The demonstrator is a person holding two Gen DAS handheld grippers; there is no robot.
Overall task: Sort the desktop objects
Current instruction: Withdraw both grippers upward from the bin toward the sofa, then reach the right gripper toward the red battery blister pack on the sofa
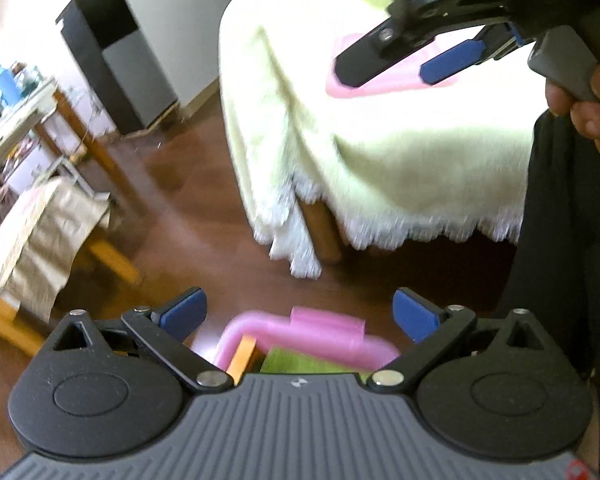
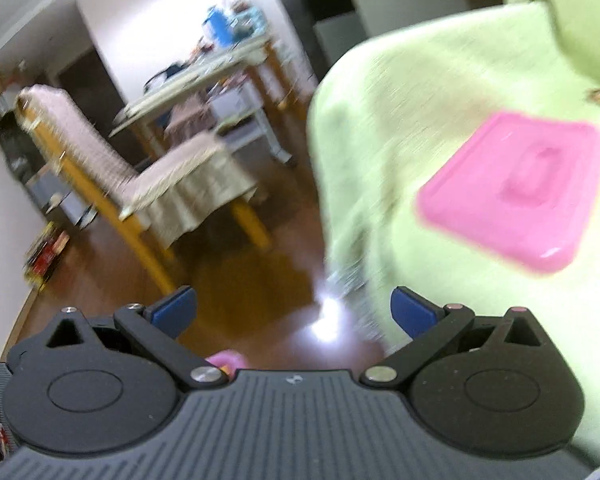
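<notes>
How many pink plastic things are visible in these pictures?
2. A pink lid lies flat on the table's light green cloth. A pink box sits just below the left tongs, partly hidden. More may be hidden.

The left wrist camera looks forward and down past its own fingers, at the brown wooden floor (image 1: pixel 188 216) and the pale green fringed tablecloth (image 1: pixel 380 152) ahead. The right wrist camera sits closer to that cloth (image 2: pixel 400 112). Both views share the flat pink plastic lid (image 1: pixel 388 76) (image 2: pixel 516 192).
</notes>
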